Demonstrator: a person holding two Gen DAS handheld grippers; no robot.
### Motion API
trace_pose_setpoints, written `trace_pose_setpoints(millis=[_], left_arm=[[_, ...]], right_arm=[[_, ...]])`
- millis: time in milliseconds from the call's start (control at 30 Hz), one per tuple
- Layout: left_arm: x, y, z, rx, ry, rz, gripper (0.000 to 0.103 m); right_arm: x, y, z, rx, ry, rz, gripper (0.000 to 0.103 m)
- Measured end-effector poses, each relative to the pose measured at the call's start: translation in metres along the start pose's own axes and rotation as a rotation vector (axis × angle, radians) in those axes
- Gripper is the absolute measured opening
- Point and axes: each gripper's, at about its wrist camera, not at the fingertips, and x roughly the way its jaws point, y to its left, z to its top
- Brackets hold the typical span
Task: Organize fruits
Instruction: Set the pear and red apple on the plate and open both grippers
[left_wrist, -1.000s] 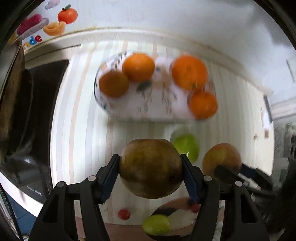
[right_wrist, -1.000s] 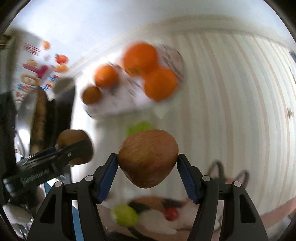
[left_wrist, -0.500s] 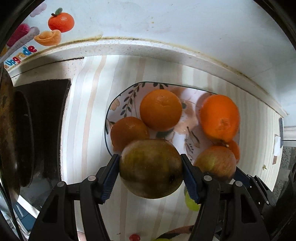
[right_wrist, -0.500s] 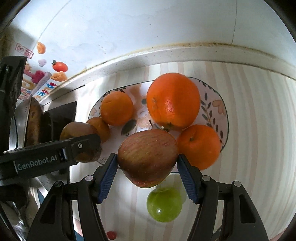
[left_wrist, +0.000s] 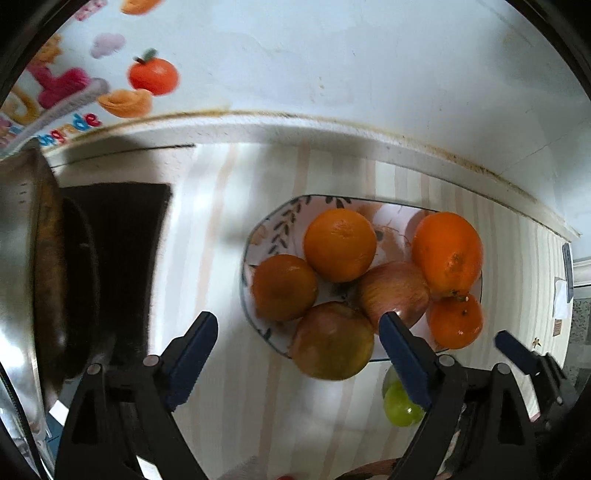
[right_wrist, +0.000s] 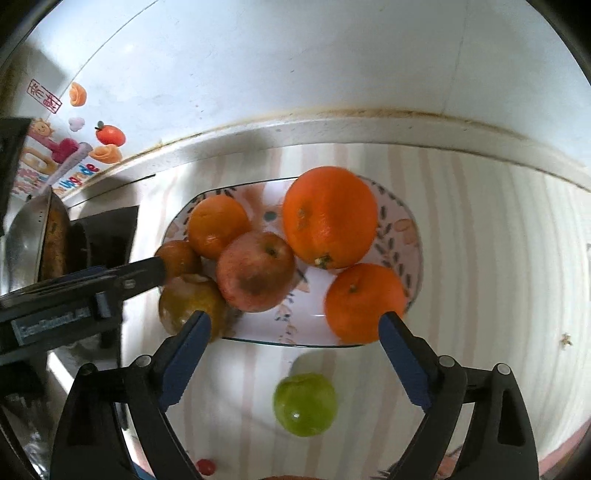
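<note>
Left wrist view shows my left gripper (left_wrist: 295, 354) spread wide and holding nothing, with the dull brownish-green round apple (left_wrist: 332, 341) lying between its fingers, perched on the near rim of the oval white plate with a leaf pattern (left_wrist: 266, 236). My right gripper (right_wrist: 293, 341) is likewise open and empty, and the reddish-pink apple (right_wrist: 256, 271) sits in the middle of that plate, touching the brownish one on its left.

I judge both apples to be just delivered, so this is the release step. Next I need to draw both grippers back without nudging the brownish apple, which looks barely seated on the edge, then go for the small glossy green round fruit (right_wrist: 305, 404) lying on the pale striped tabletop (right_wrist: 480, 258) just near of the plate. It looks smooth and likely to roll, so I should close on its widest part.

Counted on the plate: four orange citrus fruits, namely one large orange (right_wrist: 330, 217) at the far right, a medium one (right_wrist: 218, 225) far left, a smaller one (right_wrist: 364, 302) near right, and a darker one (left_wrist: 284, 287) at the left edge, plus two apples. Off the plate: one green fruit and one tiny red round thing (right_wrist: 205, 466) near the bottom edge.
</note>
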Motion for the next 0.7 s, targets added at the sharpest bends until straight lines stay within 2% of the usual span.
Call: trace_pose_setpoints(millis=[100,367,700], left_arm=[[-0.012,0.005,-0.01,0.004,-0.043,0.036,0.089],[-0.056,0.011,-0.051,0.039,-0.164,0.083,0.089],[-0.101,0.007,-0.091,0.061,-0.276,0.072,0.089]], right_arm=[[-0.009,-0.003,-0.004,-0.007,-0.013,-0.06,0.097],[-0.049,-0.003,-0.022,-0.009,-0.069,-0.095,0.097],[-0.112,0.01,-0.056,-0.026,-0.183,-0.12,0.097]])
